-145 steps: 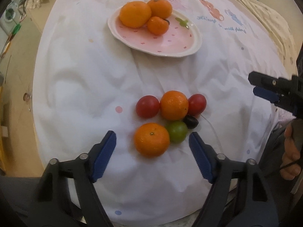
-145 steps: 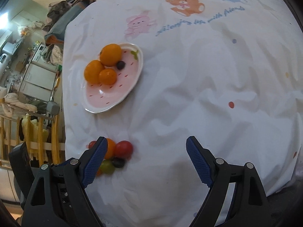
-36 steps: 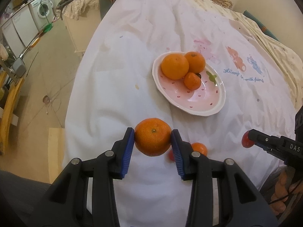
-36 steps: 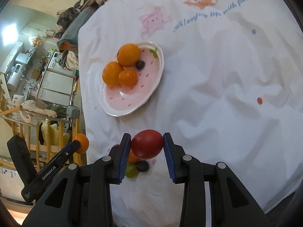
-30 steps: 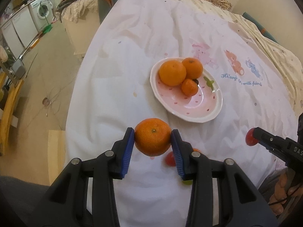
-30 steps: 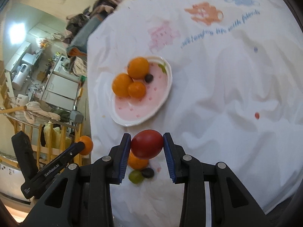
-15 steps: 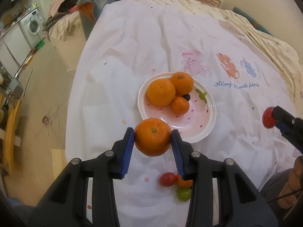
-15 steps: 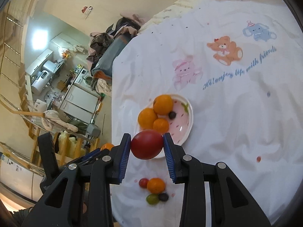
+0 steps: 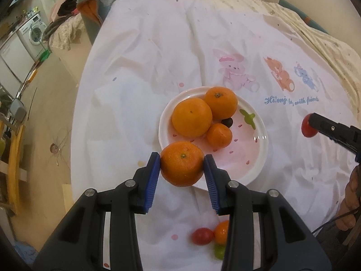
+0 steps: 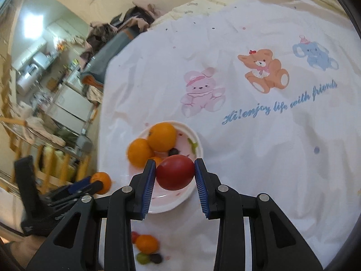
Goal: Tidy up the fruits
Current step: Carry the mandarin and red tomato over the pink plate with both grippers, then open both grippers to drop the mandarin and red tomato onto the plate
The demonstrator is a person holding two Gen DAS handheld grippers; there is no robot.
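Here, surface: white tablecloth (image 9: 158,52) with cartoon animals; laundry room beyond.
Plate (image 9: 252,167): three oranges (image 9: 191,117), one dark grape.
Writing: "Hi! enjoy life with friends".
Left gripper (image 9: 182,166): clamped on an orange (image 9: 181,166) over the plate rim.
Right gripper (image 10: 175,175): clamped on a red tomato (image 10: 175,175) above the plate.

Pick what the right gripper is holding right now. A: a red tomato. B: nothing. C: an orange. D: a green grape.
A: the right gripper is shut on a red tomato, held above the pink plate, while the left gripper holds an orange.
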